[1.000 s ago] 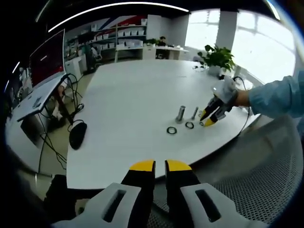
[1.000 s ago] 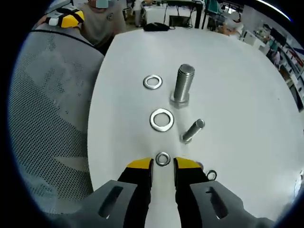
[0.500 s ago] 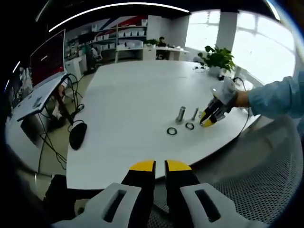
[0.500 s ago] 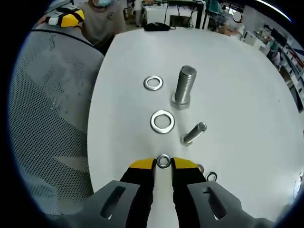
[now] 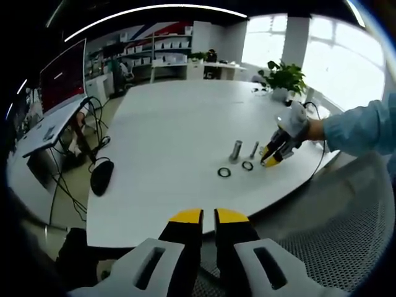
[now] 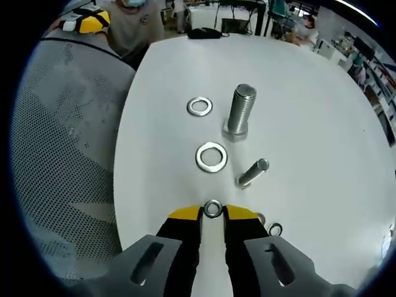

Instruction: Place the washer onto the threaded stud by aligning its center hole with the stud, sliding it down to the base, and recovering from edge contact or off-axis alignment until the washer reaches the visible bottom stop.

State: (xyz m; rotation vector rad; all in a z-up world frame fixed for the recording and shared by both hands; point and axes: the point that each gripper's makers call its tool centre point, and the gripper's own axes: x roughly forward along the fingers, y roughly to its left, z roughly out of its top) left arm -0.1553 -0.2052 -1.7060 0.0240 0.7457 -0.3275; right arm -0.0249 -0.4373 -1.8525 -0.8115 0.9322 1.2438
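Between the yellow tips of your right tool (image 6: pixel 213 213), a small washer (image 6: pixel 213 208) is sitting pinched, with the jaws closing on it from both sides low over the white bench (image 6: pixel 309 111). Just beyond it, a short bolt (image 6: pixel 252 172) is lying tilted on the bench, and to its left a larger washer (image 6: pixel 211 156) is lying flat. Farther along, the big threaded stud (image 6: pixel 239 112) is standing upright on its hex head, well apart from the washer you are holding, and a third washer (image 6: pixel 199 106) is lying flat just left of it. Another small ring (image 6: pixel 275 229) is resting on the bench right of your tool's tip. A grey mesh chair back (image 6: pixel 62 154) is curving along the bench's left edge in the right gripper view. Your left tool (image 5: pixel 208 216) is hanging off the near edge of the bench with its yellow tips nearly touching and gripping nothing. From there you are seeing the right tool (image 5: pixel 272 156) across the bench beside the stud (image 5: pixel 235 150) and two dark rings (image 5: pixel 224 171), with a black mouse (image 5: pixel 101 176) lying near the bench's left edge and a potted plant (image 5: pixel 283 77) at the far side.
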